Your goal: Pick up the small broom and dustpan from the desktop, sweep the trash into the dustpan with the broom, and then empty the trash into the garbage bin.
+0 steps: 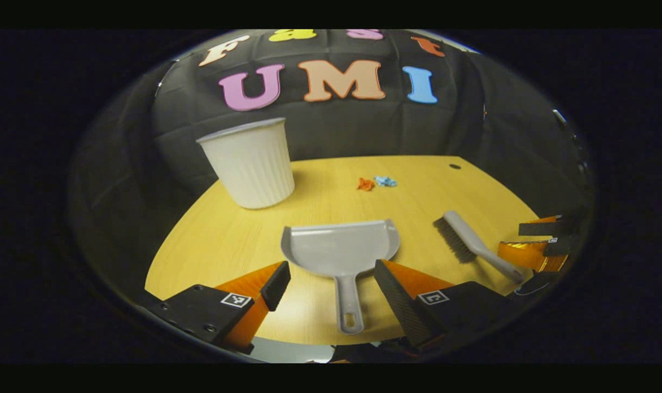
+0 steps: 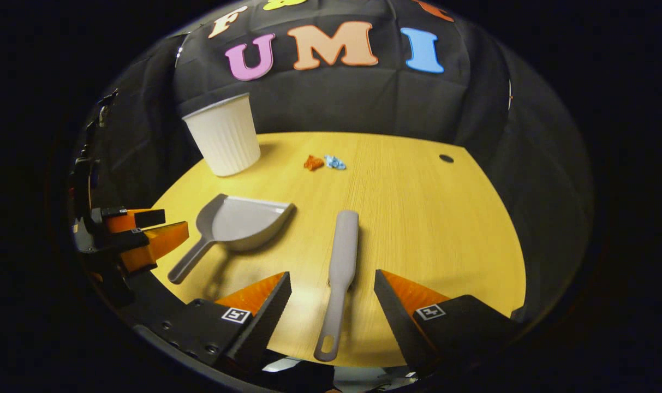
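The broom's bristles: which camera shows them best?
The left gripper view: the broom lies on its side there, its dark bristles showing along the head. In the right gripper view, the broom shows its plain back and handle, bristles hidden.

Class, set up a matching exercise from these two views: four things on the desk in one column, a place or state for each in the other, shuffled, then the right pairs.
Things:
1. dustpan
2. broom
3. garbage bin
4. trash

Places or states:
A. two crumpled bits, orange and blue, near the desk's far edge
B. handle lies between the open left tongs
C. upright, white, ribbed
D. handle lies between the open right tongs

Pairs: 1-B, 2-D, 3-C, 4-A
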`<state>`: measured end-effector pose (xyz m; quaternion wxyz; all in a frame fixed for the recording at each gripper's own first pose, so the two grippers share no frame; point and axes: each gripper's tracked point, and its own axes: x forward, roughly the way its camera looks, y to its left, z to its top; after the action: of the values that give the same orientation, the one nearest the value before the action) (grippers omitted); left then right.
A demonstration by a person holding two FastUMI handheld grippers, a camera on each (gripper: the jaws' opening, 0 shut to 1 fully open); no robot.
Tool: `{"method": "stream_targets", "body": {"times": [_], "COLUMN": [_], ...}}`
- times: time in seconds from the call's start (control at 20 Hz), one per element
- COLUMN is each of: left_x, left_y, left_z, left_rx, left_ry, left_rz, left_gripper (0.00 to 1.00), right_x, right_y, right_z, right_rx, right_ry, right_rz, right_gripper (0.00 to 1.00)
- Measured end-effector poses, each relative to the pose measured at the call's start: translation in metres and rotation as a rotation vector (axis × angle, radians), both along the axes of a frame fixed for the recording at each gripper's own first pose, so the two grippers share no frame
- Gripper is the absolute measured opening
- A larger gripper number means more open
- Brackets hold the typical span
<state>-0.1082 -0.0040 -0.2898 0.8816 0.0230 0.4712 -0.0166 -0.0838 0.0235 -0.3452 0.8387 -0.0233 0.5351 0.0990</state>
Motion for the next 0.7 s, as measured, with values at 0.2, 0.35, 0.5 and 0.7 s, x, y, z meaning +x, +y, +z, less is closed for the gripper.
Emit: {"method": "stream_targets", "body": {"times": [0.2,0.35,0.5,0.7], "left_x": [-0.013,-0.025,-0.033,-0.033], "left_y": [0.007,0.009,0.007,0.006], "left_z": [-0.029,-0.043,-0.048,-0.056], "left_rx": [-0.005,-0.007,-0.009,-0.032], "left_ry": [0.136,0.209,0.263,0.283], "left_rz": [-0.019,-0.043,-0.062,-0.074], "left_gripper": [0.95,1.0,0.95,0.82], "right_x": [-0.009,-0.015,-0.013,-0.013], "right_y": [-0.004,-0.006,-0.002,-0.002], "right_z": [-0.028,-0.045,-0.061,-0.079], "right_rx": [-0.05,-0.074,-0.084,-0.093], "right_ry": [0.1,0.18,0.246,0.311], "right_rz": [0.023,0.048,0.07,0.078], "right_gripper": [0.94,0.93,0.86,0.54]}}
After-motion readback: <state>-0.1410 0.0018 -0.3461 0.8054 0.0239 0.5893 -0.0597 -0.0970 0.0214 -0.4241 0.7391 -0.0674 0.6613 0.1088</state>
